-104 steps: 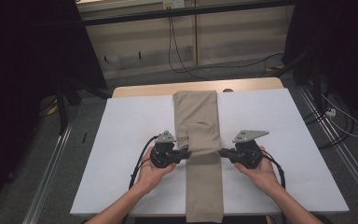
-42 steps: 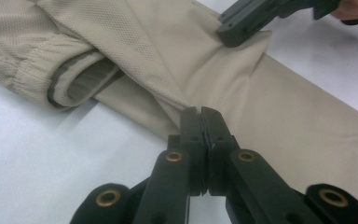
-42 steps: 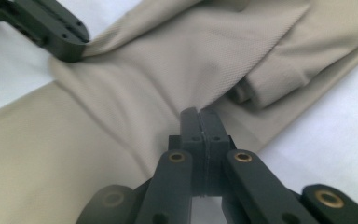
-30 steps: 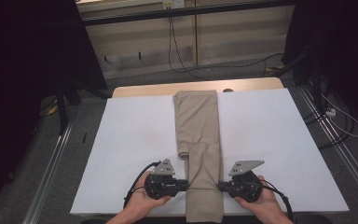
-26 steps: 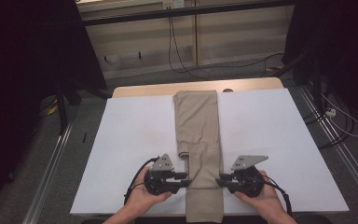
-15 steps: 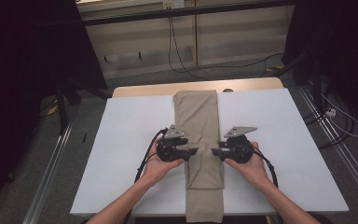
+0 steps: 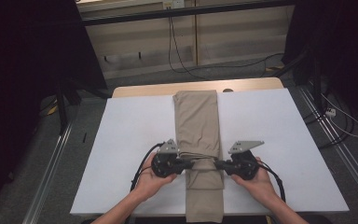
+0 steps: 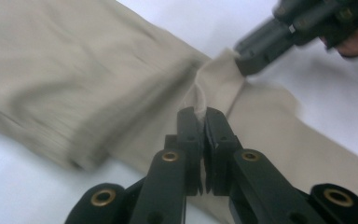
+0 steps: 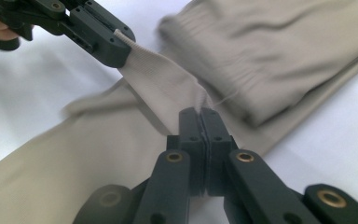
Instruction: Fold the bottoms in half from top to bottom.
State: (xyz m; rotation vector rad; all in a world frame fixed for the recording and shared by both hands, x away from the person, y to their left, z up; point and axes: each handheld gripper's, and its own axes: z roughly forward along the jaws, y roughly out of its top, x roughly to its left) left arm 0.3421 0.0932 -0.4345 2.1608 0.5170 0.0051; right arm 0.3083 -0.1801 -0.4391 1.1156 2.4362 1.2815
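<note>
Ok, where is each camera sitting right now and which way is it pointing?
High view: above the person's side, looking forward and down on the white table; both forearms, left claw and right claw at the beige trousers.
Left gripper view: rides the left claw, looking along its jaws across the trousers to the right claw.
Right gripper view: rides the right claw, facing the left claw.
Shared: the pinched fabric edge between both claws.

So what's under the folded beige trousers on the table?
The white table cover runs beneath the beige trousers, showing on both sides. The left gripper and right gripper pinch a raised fold; whatever lies under the cloth itself is covered.
</note>
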